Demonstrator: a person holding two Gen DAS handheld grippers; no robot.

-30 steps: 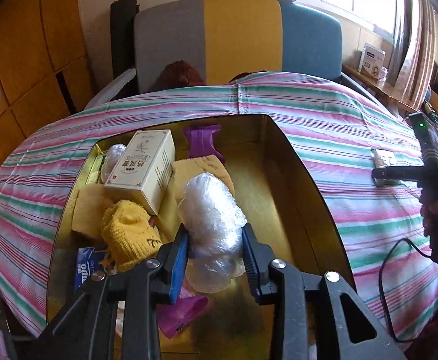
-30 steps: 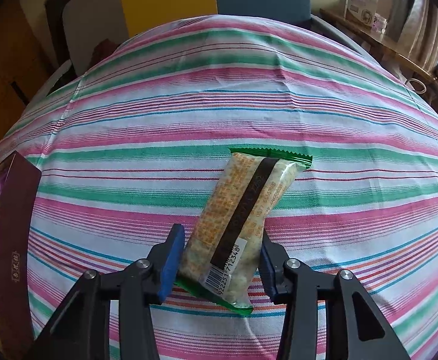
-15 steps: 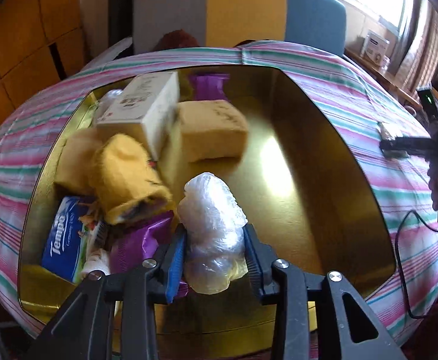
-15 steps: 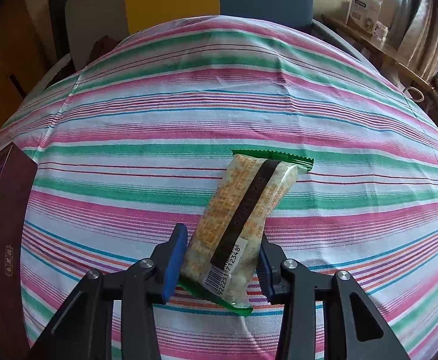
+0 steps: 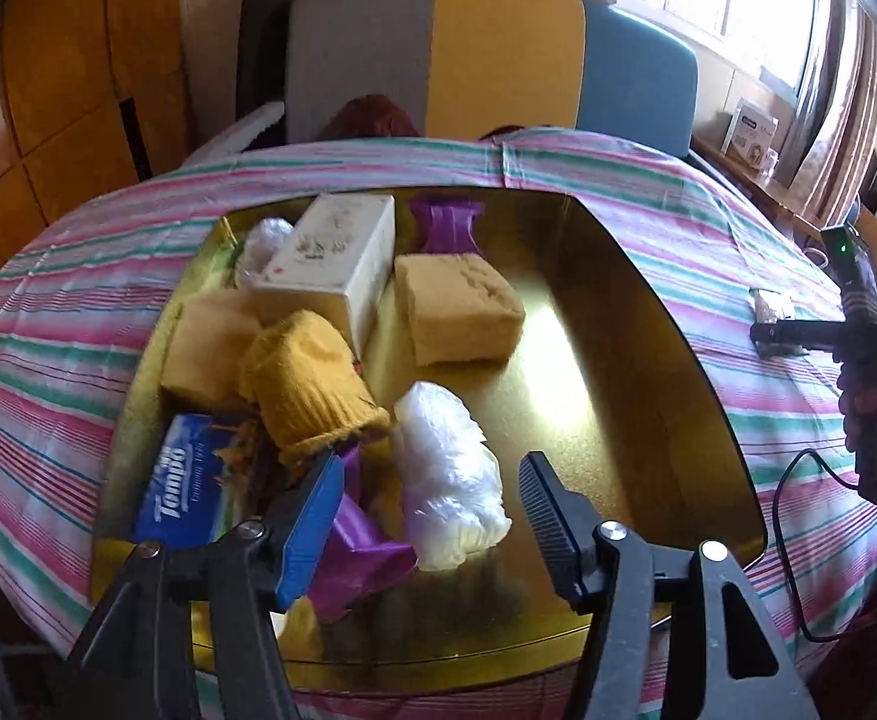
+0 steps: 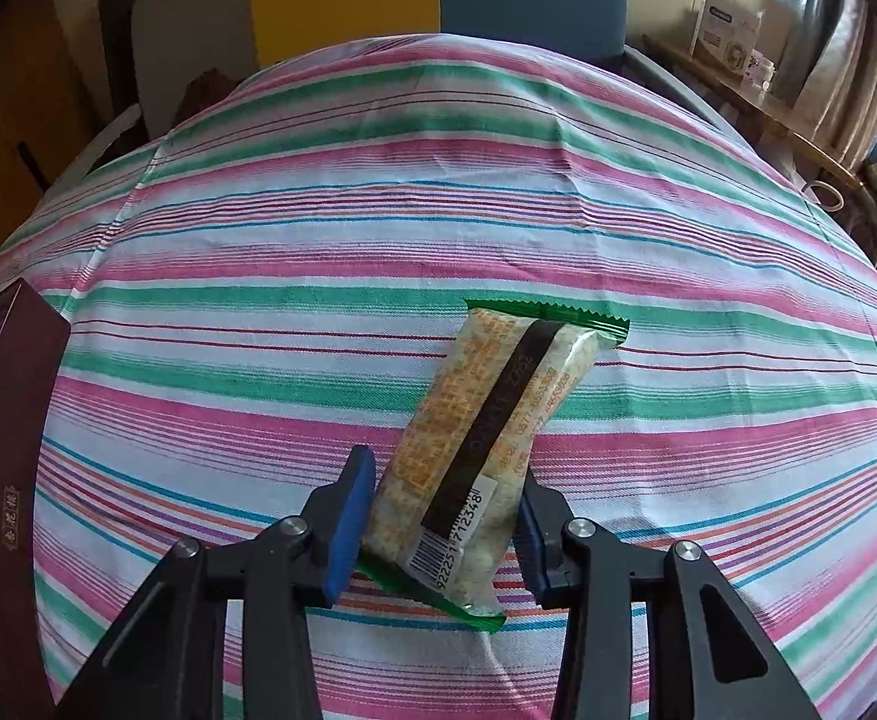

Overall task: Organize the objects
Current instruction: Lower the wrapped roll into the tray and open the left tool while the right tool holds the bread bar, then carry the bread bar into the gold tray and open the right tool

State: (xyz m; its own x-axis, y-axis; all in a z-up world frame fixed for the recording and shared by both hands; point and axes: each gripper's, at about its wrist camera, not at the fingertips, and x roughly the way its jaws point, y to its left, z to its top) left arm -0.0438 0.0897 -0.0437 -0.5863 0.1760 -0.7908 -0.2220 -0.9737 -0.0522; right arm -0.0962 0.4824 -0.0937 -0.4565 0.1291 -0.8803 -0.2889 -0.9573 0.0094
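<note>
Gold tray (image 5: 648,324) on striped cloth (image 5: 708,228). Left gripper (image 5: 432,492) jaws wide, holding nothing; plastic wad (image 5: 447,474) lies in the tray between them, free of both pads. Tray also holds sock (image 5: 312,378), white box (image 5: 330,258), sponge (image 5: 456,309), tissue pack (image 5: 189,480).

Right view: right gripper (image 6: 438,507) clamped on snack bar (image 6: 480,444), bar over the cloth (image 6: 378,210), its far end pointing away.

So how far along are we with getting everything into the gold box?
Done: the gold box already holds a sponge, a white carton, a yellow knit item, tissues and the clear plastic bundle, which sits between the open fingers of the left gripper. In hand: the right gripper clamps the snack bar. Left: boxing that bar.
</note>
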